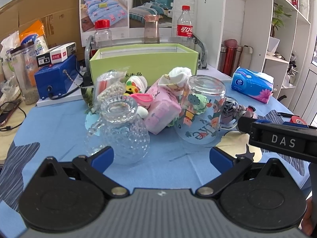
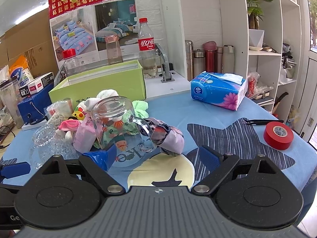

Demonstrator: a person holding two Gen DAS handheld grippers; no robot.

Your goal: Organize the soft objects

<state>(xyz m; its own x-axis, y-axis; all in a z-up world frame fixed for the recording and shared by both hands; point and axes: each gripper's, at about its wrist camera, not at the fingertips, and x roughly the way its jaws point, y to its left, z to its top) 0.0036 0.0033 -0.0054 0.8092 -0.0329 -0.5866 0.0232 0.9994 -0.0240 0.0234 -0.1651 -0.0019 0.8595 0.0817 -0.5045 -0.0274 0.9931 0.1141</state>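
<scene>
Soft things lie heaped in front of a green box (image 1: 144,63): a pink tissue pack (image 1: 162,113), a white rolled sock (image 1: 180,74), a colourful plush toy (image 1: 133,88) and a green towel (image 2: 141,107). A rolled grey-pink cloth (image 2: 171,136) lies against the handle of an upturned printed glass mug (image 2: 116,127). My right gripper (image 2: 156,155) is open, just short of that cloth and mug. My left gripper (image 1: 162,157) is open too, its left finger beside an upturned textured glass mug (image 1: 124,130). Neither holds anything.
A blue tissue pack (image 2: 218,91) and a red tape roll (image 2: 278,135) lie to the right on the blue tablecloth (image 2: 198,109). Bottles (image 1: 184,25) stand behind the box. A blue device (image 1: 55,77) and a bag of beads (image 1: 110,90) are at the left. Shelves (image 2: 263,53) stand to the right.
</scene>
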